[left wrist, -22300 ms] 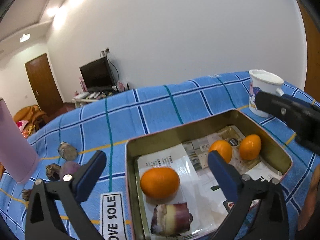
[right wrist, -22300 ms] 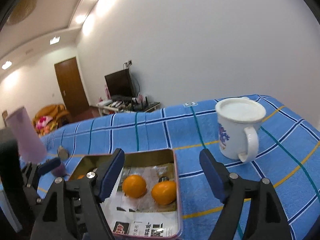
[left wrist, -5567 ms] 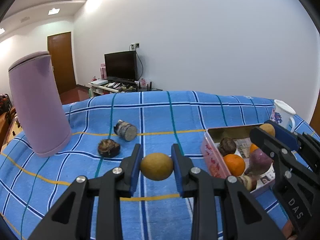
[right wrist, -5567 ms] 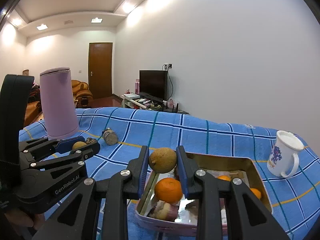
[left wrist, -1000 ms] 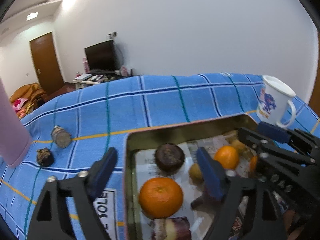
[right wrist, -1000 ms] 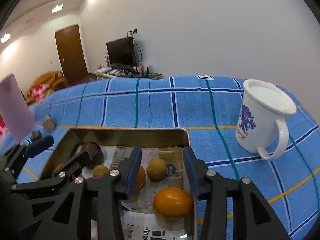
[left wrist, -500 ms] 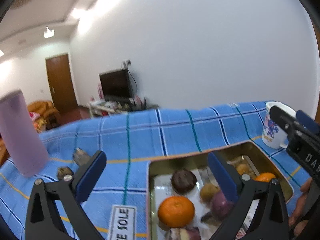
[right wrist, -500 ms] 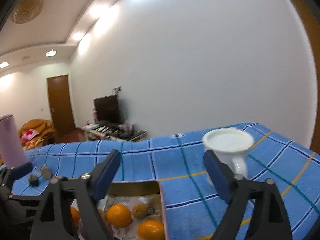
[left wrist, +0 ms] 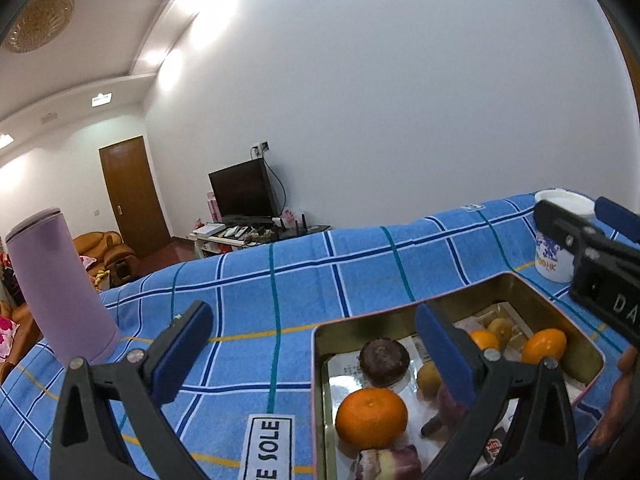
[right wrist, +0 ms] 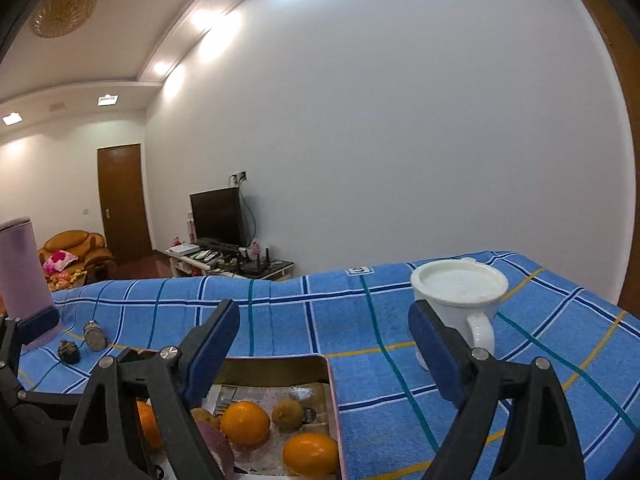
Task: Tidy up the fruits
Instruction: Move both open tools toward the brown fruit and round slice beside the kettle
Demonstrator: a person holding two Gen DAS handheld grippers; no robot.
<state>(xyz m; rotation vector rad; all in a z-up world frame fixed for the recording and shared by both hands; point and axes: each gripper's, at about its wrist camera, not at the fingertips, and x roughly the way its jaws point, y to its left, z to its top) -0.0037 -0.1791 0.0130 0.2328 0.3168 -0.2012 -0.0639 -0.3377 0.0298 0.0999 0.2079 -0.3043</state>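
Both grippers hung above the table with their jaws spread wide and nothing between them. The left gripper [left wrist: 316, 340] was over the left edge of the metal tin [left wrist: 400, 310], one blue pad above the checked blue tablecloth [left wrist: 280, 276] and the other above the tin's inside. The right gripper [right wrist: 324, 348] was over the tin's far right corner, pointing toward the white mug [right wrist: 460, 296] that stood to the right of the tin, apart from it.

The fruit lay in the tin on printed paper. In the left wrist view a large orange [left wrist: 371, 418] sat near the left wall, a dark round fruit [left wrist: 384, 356] just beyond it, a small yellow-brown fruit [left wrist: 429, 375] to their right, and two smaller oranges [left wrist: 544, 345] toward the far right corner. A purple-skinned piece [left wrist: 390, 466] lay at the near edge.

Far left on the cloth stood a tall pink cylinder [left wrist: 60, 288]. Two small dark objects [right wrist: 68, 350] lay near it in the right wrist view, outside the tin.
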